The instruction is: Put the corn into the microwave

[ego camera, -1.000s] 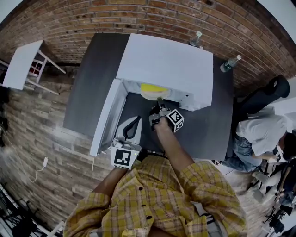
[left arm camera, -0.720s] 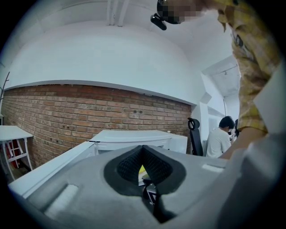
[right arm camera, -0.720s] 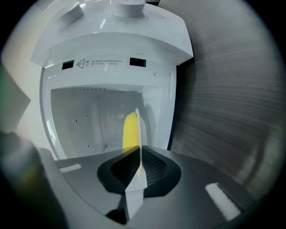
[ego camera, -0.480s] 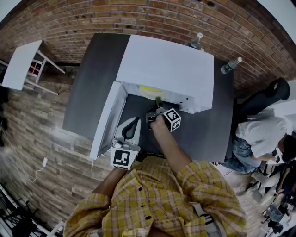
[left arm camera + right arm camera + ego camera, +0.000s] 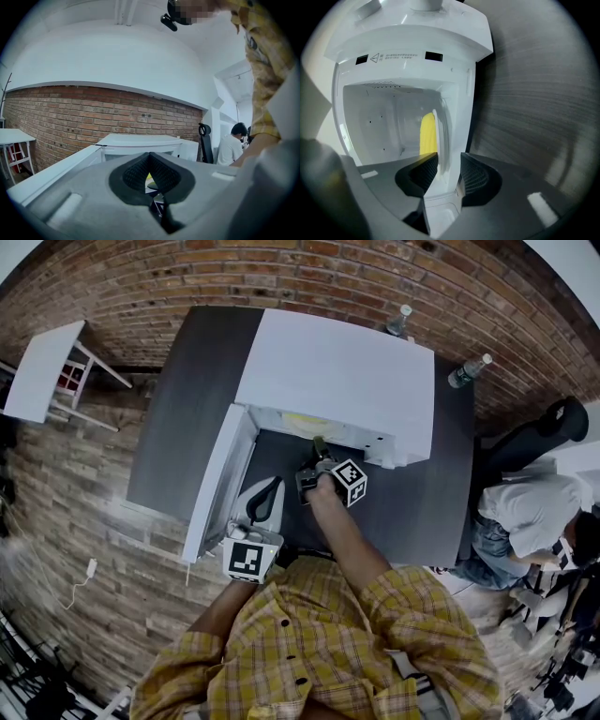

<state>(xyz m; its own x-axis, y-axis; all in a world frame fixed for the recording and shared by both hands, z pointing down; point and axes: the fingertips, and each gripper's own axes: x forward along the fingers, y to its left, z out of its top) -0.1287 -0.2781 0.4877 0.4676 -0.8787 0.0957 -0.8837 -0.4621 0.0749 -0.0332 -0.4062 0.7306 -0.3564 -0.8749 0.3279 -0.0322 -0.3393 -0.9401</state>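
A yellow corn cob (image 5: pixel 428 133) lies on a white plate (image 5: pixel 442 136) inside the white microwave (image 5: pixel 337 371). From the head view only a pale yellow sliver of the corn (image 5: pixel 305 417) shows under the oven's top edge. My right gripper (image 5: pixel 321 442) reaches into the opening. Its jaws are opening, and the plate's rim stands between them (image 5: pixel 449 171) with a gap beside the right pad. The microwave door (image 5: pixel 220 479) hangs open to the left. Beside that door my left gripper (image 5: pixel 272 486) is held level, shut (image 5: pixel 150 157) and holding nothing.
The microwave stands on a dark table (image 5: pixel 187 399). Two water bottles (image 5: pixel 467 369) (image 5: pixel 399 319) stand behind it at the right. A person (image 5: pixel 525 512) sits at the right beside a black chair (image 5: pixel 553 418). A small white table (image 5: pixel 42 367) is at the far left.
The plate with the corn has gone from the mouth of the microwave deeper inside, so little of it shows from above. The right gripper followed it a little. The left gripper stayed put.
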